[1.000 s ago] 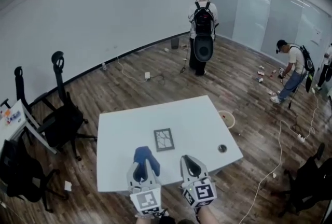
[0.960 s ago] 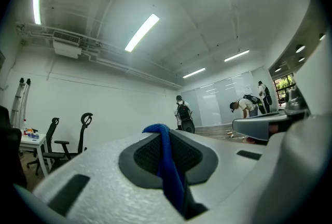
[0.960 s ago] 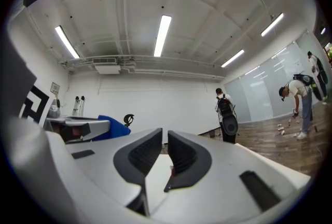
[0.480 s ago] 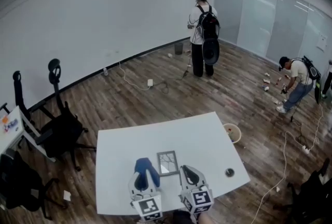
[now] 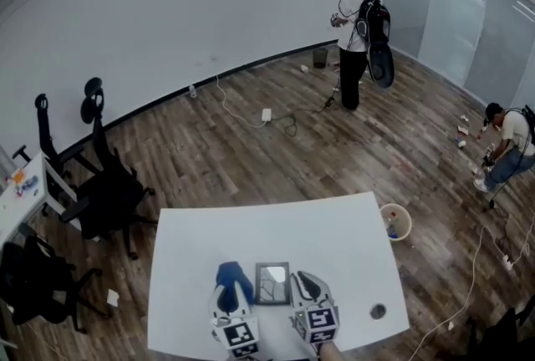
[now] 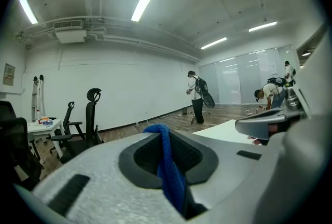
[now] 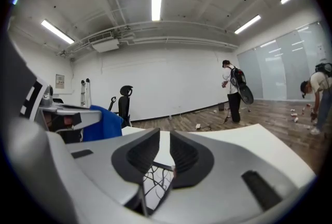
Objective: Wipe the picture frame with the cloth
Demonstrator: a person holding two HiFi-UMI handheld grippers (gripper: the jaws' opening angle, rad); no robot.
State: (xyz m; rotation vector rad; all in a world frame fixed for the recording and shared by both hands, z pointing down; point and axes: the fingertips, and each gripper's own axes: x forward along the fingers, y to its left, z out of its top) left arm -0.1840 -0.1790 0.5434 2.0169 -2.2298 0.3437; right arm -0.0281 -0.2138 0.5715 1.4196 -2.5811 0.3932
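Note:
A small picture frame [image 5: 273,283] with a cracked-line picture is at the near edge of the white table [image 5: 276,226], between my two grippers. My right gripper [image 5: 306,287] is shut on the frame's right edge. In the right gripper view the frame's corner [image 7: 155,182] sits between the narrow jaws of the right gripper [image 7: 165,140]. My left gripper [image 5: 227,294] is shut on a blue cloth [image 5: 233,274], just left of the frame. In the left gripper view the cloth [image 6: 167,163] hangs down between the jaws of the left gripper [image 6: 162,140].
Black office chairs [image 5: 104,184] and a white desk [image 5: 21,188] stand to the left. A waste bin [image 5: 395,221] sits off the table's right corner, and a round grommet [image 5: 378,311] is in the tabletop. One person stands far off [image 5: 358,25], another crouches [image 5: 506,146]. Cables lie on the floor.
The frame lay flat mid-table a second ago; it is now near the front edge in the right gripper. The head view has swung left and tipped down. The cloth stays in the left gripper.

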